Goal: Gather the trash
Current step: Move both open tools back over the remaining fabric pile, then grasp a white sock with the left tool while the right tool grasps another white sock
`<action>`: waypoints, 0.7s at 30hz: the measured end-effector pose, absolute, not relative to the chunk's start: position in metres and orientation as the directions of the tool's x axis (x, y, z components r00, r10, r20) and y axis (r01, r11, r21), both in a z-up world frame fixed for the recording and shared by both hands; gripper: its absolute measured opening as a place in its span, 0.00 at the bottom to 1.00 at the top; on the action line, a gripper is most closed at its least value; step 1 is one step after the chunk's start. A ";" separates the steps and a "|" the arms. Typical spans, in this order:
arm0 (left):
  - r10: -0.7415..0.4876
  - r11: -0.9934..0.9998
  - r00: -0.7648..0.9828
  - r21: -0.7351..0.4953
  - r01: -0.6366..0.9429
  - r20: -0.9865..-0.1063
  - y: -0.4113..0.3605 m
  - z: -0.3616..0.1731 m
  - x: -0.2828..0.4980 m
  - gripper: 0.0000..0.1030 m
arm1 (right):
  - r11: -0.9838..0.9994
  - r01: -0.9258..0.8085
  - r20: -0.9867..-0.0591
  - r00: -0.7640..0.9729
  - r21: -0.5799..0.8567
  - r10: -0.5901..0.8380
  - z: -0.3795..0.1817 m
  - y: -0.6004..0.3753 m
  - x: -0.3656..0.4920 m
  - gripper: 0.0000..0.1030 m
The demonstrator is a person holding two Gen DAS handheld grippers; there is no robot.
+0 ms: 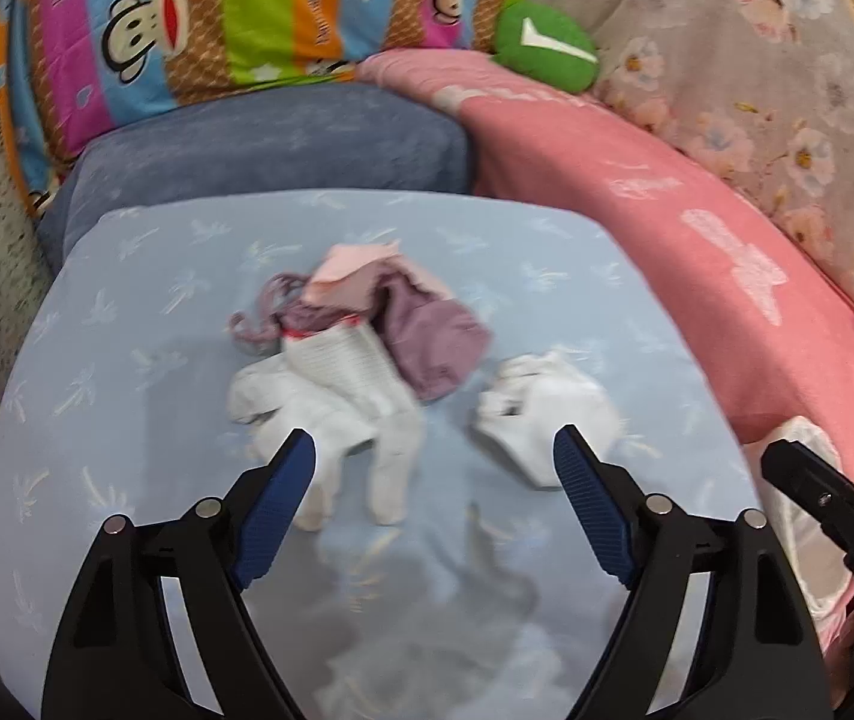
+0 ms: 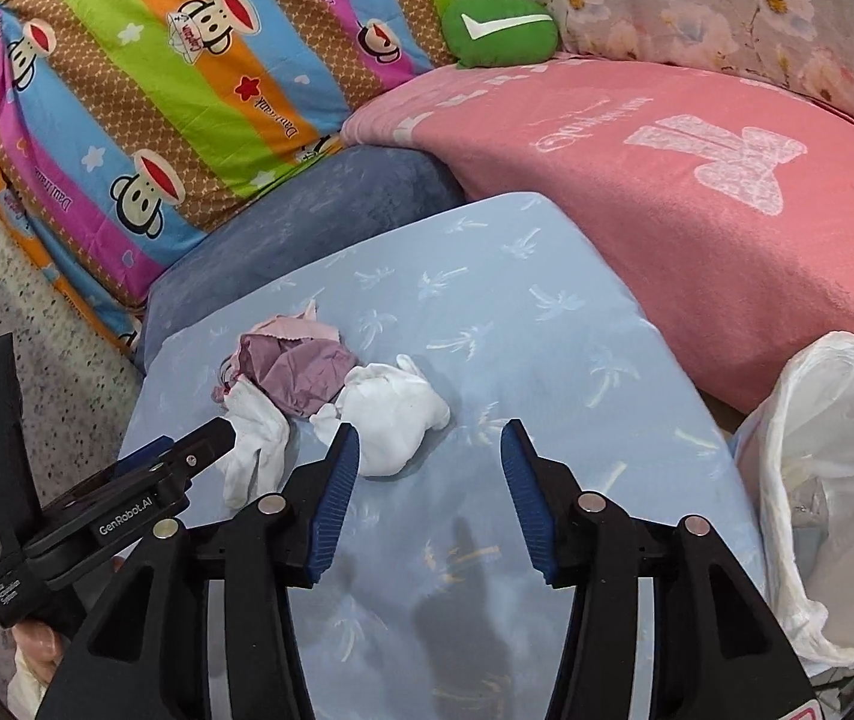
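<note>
A pile of trash lies on the light blue cushion [image 1: 127, 420]: a white glove [image 1: 337, 414], a crumpled purple paper [image 1: 439, 348], a pink scrap [image 1: 349, 276], and apart to the right a crumpled white wad [image 1: 547, 408]. My left gripper [image 1: 433, 456] is open and empty, just short of the glove and wad. In the right wrist view the wad [image 2: 391, 408], purple paper [image 2: 301, 372] and glove [image 2: 253, 444] lie ahead-left of my open, empty right gripper [image 2: 430, 450]. The left gripper's body [image 2: 127, 498] shows at lower left.
A white plastic bag [image 2: 835, 480] stands open at the right of the cushion; it also shows in the left wrist view [image 1: 805, 504]. A pink blanket [image 2: 667, 210], a blue pillow [image 1: 277, 144], a striped monkey-print quilt [image 2: 157, 90] and a green plush [image 2: 499, 27] ring the cushion. Speckled floor [image 2: 7, 300] lies left.
</note>
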State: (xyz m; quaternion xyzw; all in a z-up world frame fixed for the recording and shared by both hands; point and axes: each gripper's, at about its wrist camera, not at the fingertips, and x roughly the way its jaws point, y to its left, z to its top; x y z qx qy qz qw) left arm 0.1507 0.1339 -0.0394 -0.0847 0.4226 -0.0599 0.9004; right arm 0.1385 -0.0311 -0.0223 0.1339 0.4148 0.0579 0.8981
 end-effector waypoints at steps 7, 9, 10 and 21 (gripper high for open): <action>-0.138 0.978 0.578 -0.202 -0.047 -0.804 0.172 -0.074 0.170 0.82 | 0.964 0.000 -0.771 0.600 0.267 0.214 -0.056 0.000 0.178 0.54; -0.134 0.976 0.569 -0.209 -0.068 -0.812 0.180 -0.081 0.177 0.82 | 0.965 0.005 -0.783 0.586 0.261 0.209 -0.066 0.005 0.189 0.54; -0.133 0.975 0.566 -0.209 -0.072 -0.814 0.182 -0.084 0.180 0.82 | 0.966 0.008 -0.788 0.580 0.260 0.207 -0.070 0.007 0.194 0.54; -0.155 0.973 0.544 -0.221 -0.058 -0.824 0.184 -0.104 0.195 0.68 | 0.965 0.035 -0.834 0.512 0.261 0.207 -0.116 0.016 0.222 0.54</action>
